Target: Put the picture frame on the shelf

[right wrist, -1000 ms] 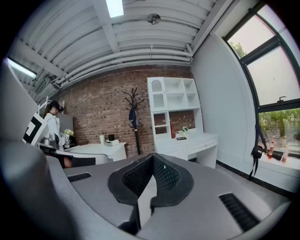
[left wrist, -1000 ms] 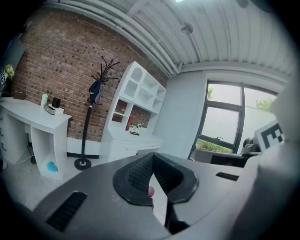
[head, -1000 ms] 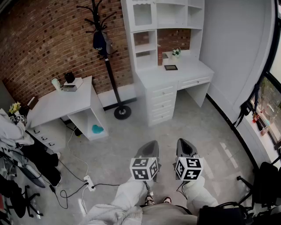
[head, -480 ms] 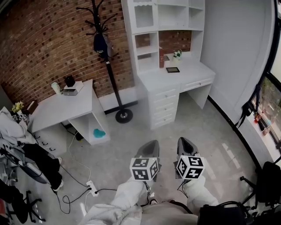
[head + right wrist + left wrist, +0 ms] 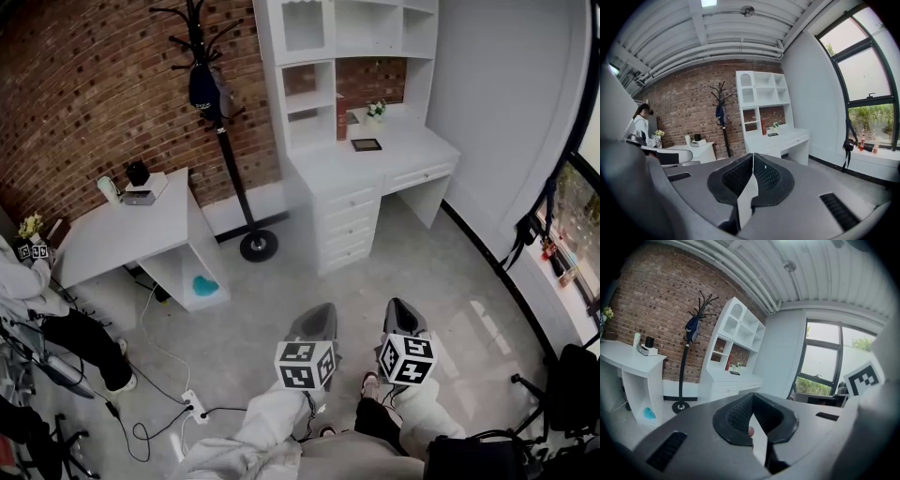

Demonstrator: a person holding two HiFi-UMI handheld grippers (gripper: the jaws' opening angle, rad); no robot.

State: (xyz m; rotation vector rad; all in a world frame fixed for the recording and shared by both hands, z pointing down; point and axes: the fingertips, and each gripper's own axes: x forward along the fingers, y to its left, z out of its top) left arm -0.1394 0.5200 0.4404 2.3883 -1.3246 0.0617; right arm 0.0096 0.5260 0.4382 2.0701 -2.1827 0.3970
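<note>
Since a moment ago a step has been taken: a shoe (image 5: 370, 382) is now seen below the right gripper (image 5: 403, 319). That gripper and the left gripper (image 5: 314, 323) are held low, jaws pressed together on nothing. The picture frame (image 5: 366, 144) is seen lying flat on the desk (image 5: 412, 155), below the shelf (image 5: 312, 100), well apart from both. It is judged light, stiff and probably glazed, so best taken by one edge

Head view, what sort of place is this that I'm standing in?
Probably a study or home-office setup, perhaps staged: a white desk with a shelf unit above it against a brick wall, a coat stand beside it, and a second white table at the left.
</note>
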